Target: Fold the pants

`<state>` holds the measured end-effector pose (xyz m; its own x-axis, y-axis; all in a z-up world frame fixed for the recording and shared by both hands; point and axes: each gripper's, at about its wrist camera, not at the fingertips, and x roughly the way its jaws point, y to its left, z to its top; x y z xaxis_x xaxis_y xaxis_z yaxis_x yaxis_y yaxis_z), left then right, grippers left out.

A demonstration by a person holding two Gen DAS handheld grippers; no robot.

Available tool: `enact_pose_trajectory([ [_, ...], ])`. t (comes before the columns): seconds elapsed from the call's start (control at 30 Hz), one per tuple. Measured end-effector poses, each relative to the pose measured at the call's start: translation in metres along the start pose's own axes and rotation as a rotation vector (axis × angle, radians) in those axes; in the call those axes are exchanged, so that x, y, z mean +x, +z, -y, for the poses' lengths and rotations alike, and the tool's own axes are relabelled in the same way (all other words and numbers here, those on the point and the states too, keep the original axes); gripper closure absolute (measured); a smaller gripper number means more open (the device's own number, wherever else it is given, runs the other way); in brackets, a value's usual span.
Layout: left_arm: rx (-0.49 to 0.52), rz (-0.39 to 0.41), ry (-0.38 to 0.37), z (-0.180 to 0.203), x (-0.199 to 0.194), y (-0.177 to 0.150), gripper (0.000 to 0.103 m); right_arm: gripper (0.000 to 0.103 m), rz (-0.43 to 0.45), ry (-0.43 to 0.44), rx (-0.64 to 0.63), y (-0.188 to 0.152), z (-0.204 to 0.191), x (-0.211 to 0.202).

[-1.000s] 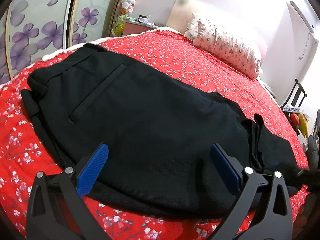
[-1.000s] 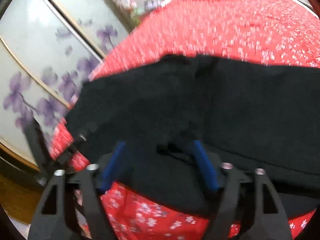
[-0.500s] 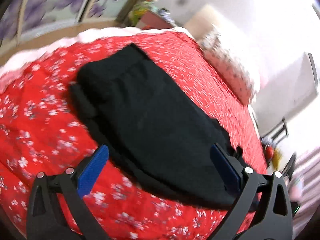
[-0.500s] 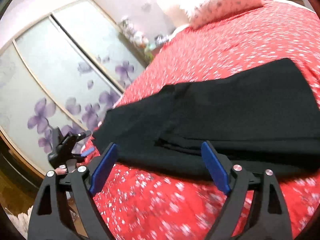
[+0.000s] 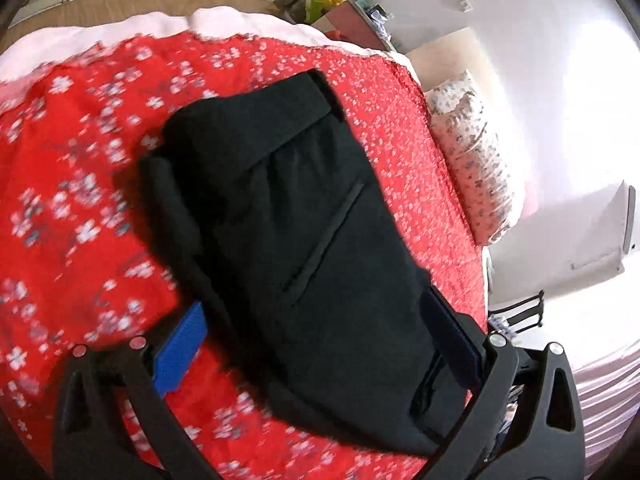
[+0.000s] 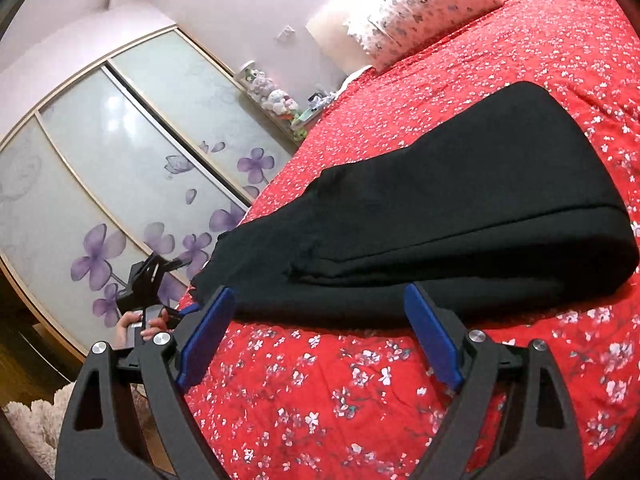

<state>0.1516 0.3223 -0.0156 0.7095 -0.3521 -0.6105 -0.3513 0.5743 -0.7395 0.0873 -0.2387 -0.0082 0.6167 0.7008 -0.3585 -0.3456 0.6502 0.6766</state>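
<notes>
Black pants [image 5: 288,232] lie folded in layers on a red flowered bedspread [image 5: 80,208]; a back pocket slit faces up. In the right wrist view the pants [image 6: 460,220] stretch across the bed with a thick folded edge toward me. My left gripper [image 5: 316,344] is open, its blue pads either side of the pants' near end, holding nothing. My right gripper [image 6: 320,328] is open and empty, just in front of the pants' near edge. The left gripper in a hand also shows in the right wrist view [image 6: 150,292] at the bed's left end.
A floral pillow [image 5: 476,168] lies at the head of the bed; it also shows in the right wrist view [image 6: 420,12]. Sliding wardrobe doors [image 6: 120,184] with purple flowers stand beside the bed. A shelf with plush toys [image 6: 276,100] is by the wall. A black chair [image 5: 520,312] stands beyond the bed.
Both grippers have pulled back and up from the pants. The right gripper, earlier closed in on the fabric, is now wide open and clear of it. The left view has tilted.
</notes>
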Motion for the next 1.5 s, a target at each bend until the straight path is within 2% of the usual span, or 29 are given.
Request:
enact_pose_trajectory([
  [0.07, 0.01, 0.026, -0.011, 0.008, 0.0, 0.002, 0.002, 0.014, 0.005, 0.005, -0.001, -0.001, 0.001, -0.001],
  [0.17, 0.019, 0.024, 0.062, 0.01, 0.009, 0.002, 0.006, 0.014, 0.006, 0.007, -0.005, -0.002, 0.003, -0.001],
  [0.27, -0.008, 0.052, 0.116, 0.003, 0.011, -0.002, 0.025, 0.013, 0.009, 0.011, -0.006, -0.002, 0.005, -0.002],
  [0.33, -0.037, 0.07, 0.156, -0.001, 0.01, -0.003, 0.056, 0.013, 0.01, 0.014, -0.006, -0.003, 0.006, -0.002],
  [0.37, -0.053, 0.076, 0.18, -0.004, 0.009, -0.003, 0.062, 0.013, 0.01, 0.015, -0.007, -0.003, 0.006, -0.001],
  [0.43, -0.073, 0.081, 0.172, -0.008, 0.004, -0.003, 0.076, 0.013, 0.01, 0.016, -0.009, -0.003, 0.007, -0.001],
  [0.53, -0.04, 0.107, 0.192, -0.001, -0.003, -0.005, 0.085, 0.013, 0.014, 0.024, -0.008, -0.003, 0.008, -0.001],
  [0.67, 0.128, 0.166, 0.264, 0.037, -0.011, -0.012, 0.089, 0.013, 0.023, 0.034, -0.005, -0.003, 0.01, -0.003],
  [0.77, 0.282, 0.209, 0.286, 0.081, -0.02, -0.02, 0.09, 0.013, 0.031, 0.039, 0.0, -0.002, 0.011, -0.004],
  [0.9, 0.535, 0.251, 0.329, 0.155, -0.019, -0.046, 0.091, 0.013, 0.067, 0.04, 0.024, -0.002, 0.016, -0.011],
  [1.0, 0.66, 0.263, 0.286, 0.203, -0.013, -0.072, 0.091, 0.013, 0.151, -0.012, 0.052, -0.001, 0.023, -0.027],
  [1.1, 0.798, 0.249, 0.211, 0.258, 0.001, -0.109, 0.092, 0.013, 0.298, -0.15, 0.043, 0.001, 0.027, -0.056],
  [1.23, 0.948, 0.172, 0.089, 0.316, 0.025, -0.175, 0.092, 0.013, 0.444, -0.305, 0.09, 0.0, 0.041, -0.089],
  [1.37, 1.062, 0.098, -0.001, 0.345, 0.061, -0.247, 0.093, 0.013, 0.529, -0.398, 0.256, -0.005, 0.073, -0.114],
  [1.47, 1.077, -0.071, -0.056, 0.341, 0.102, -0.303, 0.093, 0.013, 0.577, -0.436, 0.321, -0.01, 0.086, -0.128],
  [1.5, 1.076, -0.155, -0.057, 0.332, 0.121, -0.322, 0.094, 0.013, 0.586, -0.449, 0.318, -0.01, 0.086, -0.13],
])
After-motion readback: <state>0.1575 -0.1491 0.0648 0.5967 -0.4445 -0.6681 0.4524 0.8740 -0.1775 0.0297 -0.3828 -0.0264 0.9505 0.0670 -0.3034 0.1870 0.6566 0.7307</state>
